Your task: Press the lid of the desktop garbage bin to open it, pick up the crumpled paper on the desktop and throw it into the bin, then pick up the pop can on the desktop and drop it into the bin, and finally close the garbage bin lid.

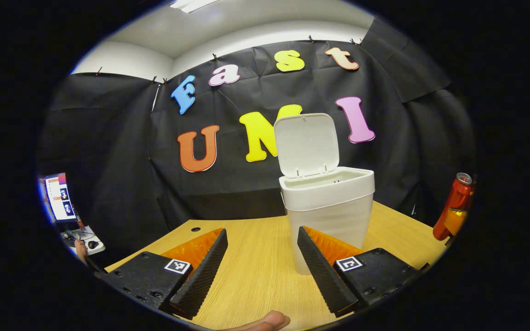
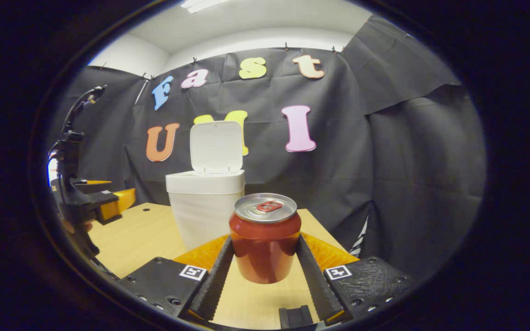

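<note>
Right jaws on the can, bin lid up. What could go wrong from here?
1. The red pop can sits clamped between the right gripper jaws, apparently low on its body; it may tilt or slip on the way over.
2. The white plastic bin stands light and unheld on the wooden desktop; clipping its rim or upright lid could topple it.

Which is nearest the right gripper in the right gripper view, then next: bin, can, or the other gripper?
1. Pop can, held between the jaws, upright.
2. Garbage bin, just behind the can, left of centre, lid up.
3. Left gripper, at the far left edge, over the table.
</note>
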`<state>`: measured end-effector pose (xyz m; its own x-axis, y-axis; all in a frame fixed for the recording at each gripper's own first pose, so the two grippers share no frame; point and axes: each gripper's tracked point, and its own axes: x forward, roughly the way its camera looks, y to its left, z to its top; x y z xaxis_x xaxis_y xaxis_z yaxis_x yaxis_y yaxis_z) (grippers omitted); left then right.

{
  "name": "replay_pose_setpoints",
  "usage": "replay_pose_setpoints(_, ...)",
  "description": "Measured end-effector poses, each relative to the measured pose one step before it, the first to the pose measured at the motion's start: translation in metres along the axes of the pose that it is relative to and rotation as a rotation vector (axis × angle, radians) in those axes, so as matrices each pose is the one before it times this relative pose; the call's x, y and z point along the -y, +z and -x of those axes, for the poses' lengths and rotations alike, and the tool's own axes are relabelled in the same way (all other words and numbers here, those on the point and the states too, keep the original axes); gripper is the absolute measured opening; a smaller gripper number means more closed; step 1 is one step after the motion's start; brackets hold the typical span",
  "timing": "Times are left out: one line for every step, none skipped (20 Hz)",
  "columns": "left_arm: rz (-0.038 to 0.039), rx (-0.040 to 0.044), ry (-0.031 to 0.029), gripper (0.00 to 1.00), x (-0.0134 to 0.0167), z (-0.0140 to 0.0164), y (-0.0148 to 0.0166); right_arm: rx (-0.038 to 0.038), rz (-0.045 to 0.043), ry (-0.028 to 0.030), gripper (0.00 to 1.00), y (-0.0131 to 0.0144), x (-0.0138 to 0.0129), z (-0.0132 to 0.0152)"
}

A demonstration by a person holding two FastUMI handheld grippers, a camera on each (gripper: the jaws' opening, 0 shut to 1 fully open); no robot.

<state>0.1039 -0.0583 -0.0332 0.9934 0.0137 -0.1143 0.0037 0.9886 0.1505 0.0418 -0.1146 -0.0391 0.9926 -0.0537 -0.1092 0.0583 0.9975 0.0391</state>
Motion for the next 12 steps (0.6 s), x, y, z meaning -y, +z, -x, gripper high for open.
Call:
replay_pose_setpoints(-0.00146,-0.00741,-0.00821,0.99,-0.00359,0.00551,-0.00574,-0.00364,0.00054,0.00521,0.78,-0.00086,-0.00475,-0.00061)
replay_pose_setpoints(-0.00677,0.00024,-0.00212,0.98,-0.00337,0.00543,-0.0043,-0.00843,0.00463,0.00627,0.78,-0.00353,-0.00459,-0.00056)
replay_pose_setpoints(-0.01355,0.00976,0.00108,0.99,-0.00382,0.00439,-0.00281,-0.0068,0.00758,-0.00048,0.78,-0.00119,-0.00271,-0.00081)
replay_pose_setpoints(-0.01551,0.01162,0.00004,0.99,-0.00361,0.0048,-0.00198,-0.00495,0.00772,-0.00743,0.78,-0.00127,0.00025,0.00002)
replay_pose_setpoints(-0.00717,0.01578,0.00888,0.99,-0.00519,0.00538,-0.00178,-0.00359,0.00604,-0.00333,0.78,0.00094,-0.00114,0.00065)
replay_pose_setpoints(0.00654,0.0193,0.01154,0.99,-0.00712,0.00527,-0.00023,-0.00246,-0.00103,0.00753,0.78,0.0007,-0.00522,0.00231)
replay_pose_setpoints(0.01406,0.01146,-0.00653,0.98,-0.00095,0.00401,-0.00104,0.00514,-0.00158,0.00239,0.78,0.00331,-0.00359,0.00264)
replay_pose_setpoints(0.01361,0.00121,-0.01462,0.98,0.00175,0.00337,-0.00377,0.00942,0.0008,-0.00222,0.78,0.00484,-0.00149,0.00348)
replay_pose_setpoints(0.00989,-0.00317,-0.00328,0.98,-0.00211,0.00404,-0.00391,0.00981,-0.00118,0.00081,0.78,0.00414,-0.00229,0.00372)
replay_pose_setpoints(0.00431,-0.00015,0.00519,0.98,-0.00516,0.00365,-0.00135,0.00904,-0.00803,0.00569,0.78,0.00388,-0.00411,0.0029)
replay_pose_setpoints(0.00235,0.01257,0.01594,0.98,-0.00696,0.00227,0.00116,0.01001,-0.00473,0.00643,0.78,0.00481,-0.00404,0.003)
replay_pose_setpoints(0.00301,0.02147,0.01528,0.98,-0.0075,0.00337,0.00421,0.00996,0.00749,-0.00248,0.78,0.00387,-0.00259,0.00258)
